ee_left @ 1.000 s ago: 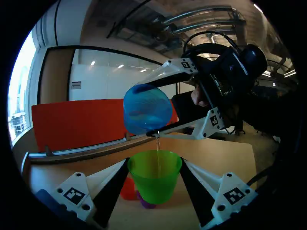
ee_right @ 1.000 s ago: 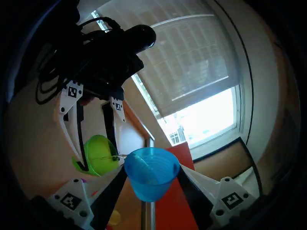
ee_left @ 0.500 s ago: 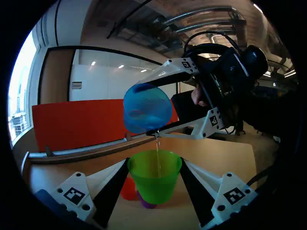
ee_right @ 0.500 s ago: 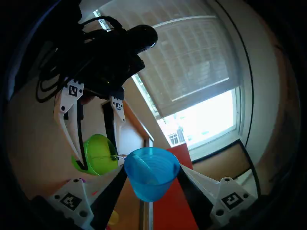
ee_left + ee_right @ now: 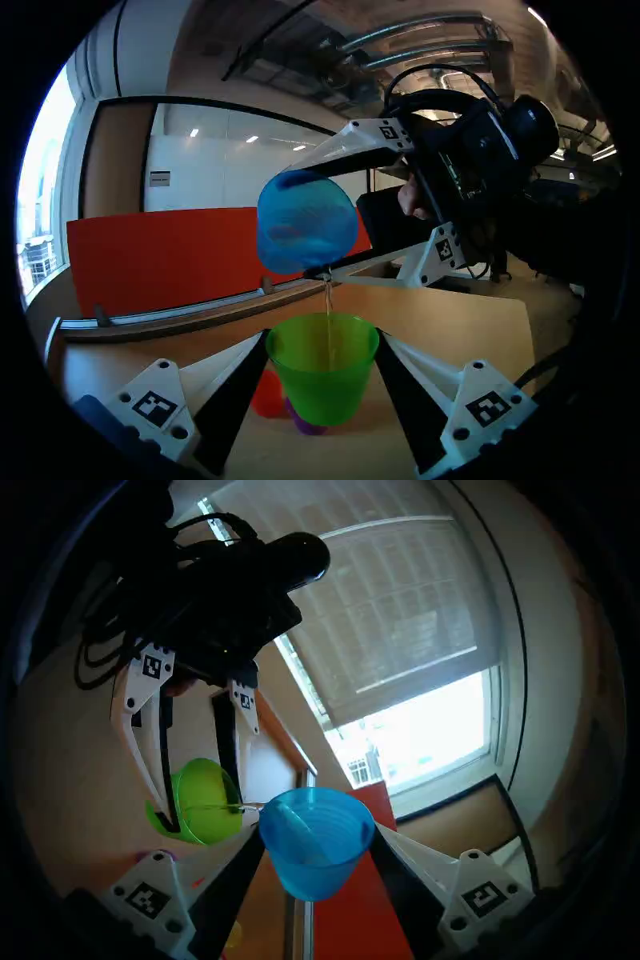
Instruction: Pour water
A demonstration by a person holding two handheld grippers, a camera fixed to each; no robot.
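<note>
In the left gripper view my left gripper [image 5: 322,376] is shut on an upright green cup [image 5: 323,374] held just above the wooden table [image 5: 448,320]. Above it my right gripper [image 5: 308,220] holds a blue cup [image 5: 305,221] tipped over, and a thin stream of water [image 5: 328,316] falls from its rim into the green cup. In the right gripper view the blue cup [image 5: 318,850] sits between my right gripper's [image 5: 318,856] fingers, with the green cup [image 5: 200,802] beyond it in the left gripper [image 5: 196,796].
A red cup [image 5: 268,394] and a purple cup [image 5: 302,424] stand on the table behind the green cup. A red partition [image 5: 160,252] runs along the table's far edge. A hand [image 5: 416,204] holds the right gripper. A window with a blind [image 5: 400,640] shows in the right gripper view.
The blue cup has tipped slightly further and the water keeps running into the green cup. The left gripper and green cup have stayed in place.
</note>
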